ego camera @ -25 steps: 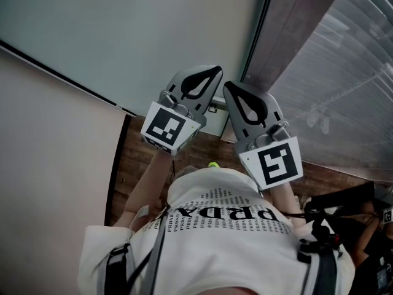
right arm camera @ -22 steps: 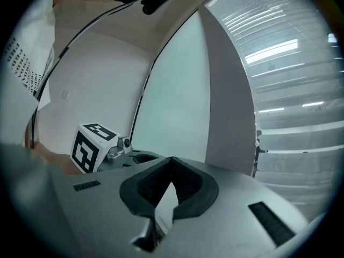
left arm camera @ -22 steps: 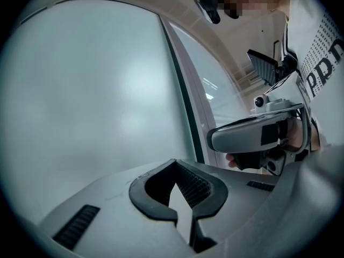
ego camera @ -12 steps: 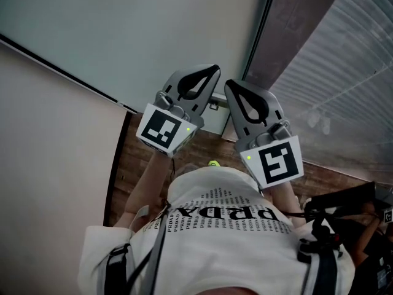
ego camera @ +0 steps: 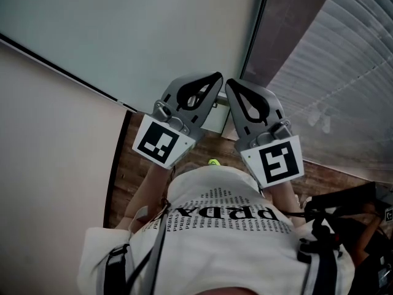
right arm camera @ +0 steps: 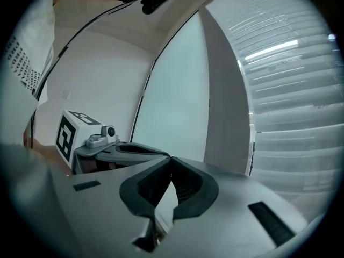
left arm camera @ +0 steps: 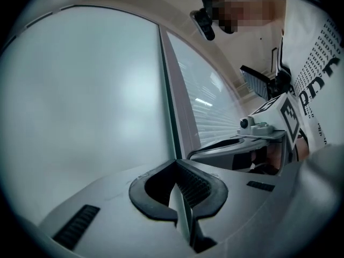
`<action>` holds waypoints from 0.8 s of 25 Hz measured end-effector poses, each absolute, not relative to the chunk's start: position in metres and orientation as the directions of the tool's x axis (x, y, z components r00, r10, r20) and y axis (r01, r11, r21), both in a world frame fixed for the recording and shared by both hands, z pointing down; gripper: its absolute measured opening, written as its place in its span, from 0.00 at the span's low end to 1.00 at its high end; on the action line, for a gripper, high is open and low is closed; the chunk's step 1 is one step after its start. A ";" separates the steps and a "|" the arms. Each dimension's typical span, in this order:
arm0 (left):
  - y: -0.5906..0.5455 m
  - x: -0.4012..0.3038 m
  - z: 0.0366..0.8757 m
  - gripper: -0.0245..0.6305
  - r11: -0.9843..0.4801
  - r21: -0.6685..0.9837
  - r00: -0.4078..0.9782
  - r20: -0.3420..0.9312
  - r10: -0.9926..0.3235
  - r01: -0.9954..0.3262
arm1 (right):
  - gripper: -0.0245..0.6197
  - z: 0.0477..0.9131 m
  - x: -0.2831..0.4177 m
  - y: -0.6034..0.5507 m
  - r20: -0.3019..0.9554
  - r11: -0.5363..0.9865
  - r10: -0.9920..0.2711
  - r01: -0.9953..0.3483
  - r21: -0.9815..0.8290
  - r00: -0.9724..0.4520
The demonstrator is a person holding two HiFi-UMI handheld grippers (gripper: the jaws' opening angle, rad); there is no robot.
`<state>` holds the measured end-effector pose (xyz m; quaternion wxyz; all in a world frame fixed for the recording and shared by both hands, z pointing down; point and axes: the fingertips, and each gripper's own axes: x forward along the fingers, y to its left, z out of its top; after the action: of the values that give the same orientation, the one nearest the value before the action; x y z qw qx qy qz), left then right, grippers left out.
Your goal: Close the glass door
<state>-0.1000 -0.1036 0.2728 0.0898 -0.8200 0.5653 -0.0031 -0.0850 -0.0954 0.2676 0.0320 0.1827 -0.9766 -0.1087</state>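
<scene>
As both pairs of jaws stand tips-together w/ nothing between them, I treat the left gripper [left arm camera: 175, 168] and right gripper [right arm camera: 171, 163] as blunt pushers, not clamps. They sit side by side, nearly touching, close to the frosted glass door [ego camera: 153, 29], whose dark vertical edge [ego camera: 255, 35] runs up directly ahead. The jamb [ego camera: 295, 17] and blinds [ego camera: 344, 72] lie to its right. Recommended: press on the pane near that edge, equal force L & R, and slow at the end to avoid a slam. Gap to jamb: can't tell.
</scene>
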 end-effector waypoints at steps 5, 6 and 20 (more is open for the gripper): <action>-0.100 -0.098 0.272 0.04 -0.349 -0.143 0.363 -0.091 -0.927 -0.926 | 0.04 0.265 -0.088 -0.093 0.017 0.911 -0.358 -0.345 0.224 -0.934; -0.100 -0.098 0.272 0.04 -0.348 -0.143 0.362 -0.091 -0.928 -0.927 | 0.04 0.265 -0.088 -0.094 0.017 0.911 -0.357 -0.344 0.225 -0.934; -0.097 -0.102 0.266 0.04 -0.329 -0.165 0.350 -0.120 -0.929 -0.930 | 0.04 0.271 -0.088 -0.093 0.054 0.920 -0.342 -0.323 0.222 -0.938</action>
<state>-0.1017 -0.0966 0.2655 0.1024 -0.8153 0.5699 0.0018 -0.0882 -0.0928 0.2713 0.0459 0.1700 -0.9787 -0.1056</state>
